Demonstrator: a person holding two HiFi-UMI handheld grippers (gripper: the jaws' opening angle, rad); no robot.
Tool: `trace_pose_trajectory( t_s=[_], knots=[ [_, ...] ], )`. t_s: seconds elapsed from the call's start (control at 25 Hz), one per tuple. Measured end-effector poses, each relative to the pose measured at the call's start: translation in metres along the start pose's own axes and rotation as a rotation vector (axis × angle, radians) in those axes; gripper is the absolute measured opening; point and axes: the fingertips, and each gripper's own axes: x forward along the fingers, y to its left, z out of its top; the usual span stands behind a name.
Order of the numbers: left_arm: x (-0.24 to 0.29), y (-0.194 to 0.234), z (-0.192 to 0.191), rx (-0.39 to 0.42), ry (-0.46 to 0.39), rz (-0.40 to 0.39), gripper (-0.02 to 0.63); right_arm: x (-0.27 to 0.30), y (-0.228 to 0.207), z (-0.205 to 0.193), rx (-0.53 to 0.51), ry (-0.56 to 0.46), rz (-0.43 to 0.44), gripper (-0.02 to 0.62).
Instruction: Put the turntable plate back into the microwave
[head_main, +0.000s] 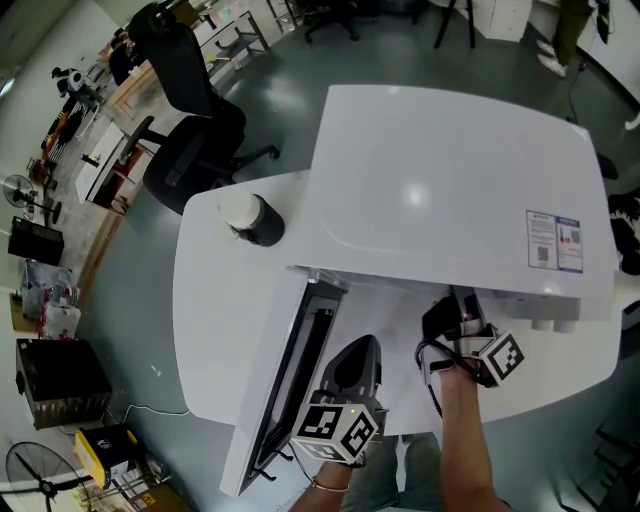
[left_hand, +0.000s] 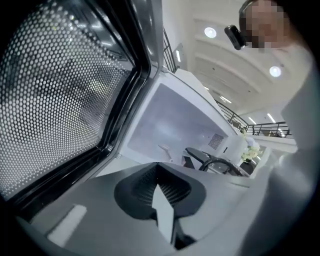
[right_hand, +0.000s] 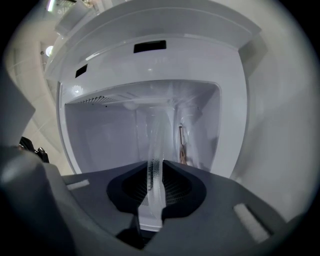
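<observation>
The white microwave (head_main: 450, 190) stands on the table with its door (head_main: 290, 380) swung open toward me on the left. My right gripper (head_main: 447, 322) is at the mouth of the oven, shut on the clear glass turntable plate (right_hand: 156, 145). In the right gripper view the plate runs edge-on from between the jaws (right_hand: 156, 187) into the white cavity (right_hand: 100, 135). From the head view the plate is hidden under the microwave's top. My left gripper (head_main: 360, 352) hangs just inside the open door (left_hand: 60, 90), shut (left_hand: 161, 192) with nothing in it.
A black and white cylinder (head_main: 252, 218) stands on the white table (head_main: 215, 330) left of the microwave. Beyond the table's far left edge is a black office chair (head_main: 190, 120). A printed sticker (head_main: 553, 241) sits on the microwave's top.
</observation>
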Motion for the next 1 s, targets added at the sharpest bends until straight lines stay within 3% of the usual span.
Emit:
trace_pose_trajectory(
  t_s=[0.52,1.0],
  knots=[
    [0.008,-0.001,-0.002,-0.011,0.019,-0.010,-0.002,0.012,-0.005,0.008,0.009,-0.043,-0.049,0.058],
    [0.011,-0.002,0.000,-0.011,0.021,-0.006,-0.001,0.015,-0.006,0.008,-0.058,-0.048,-0.103,0.055]
  ],
)
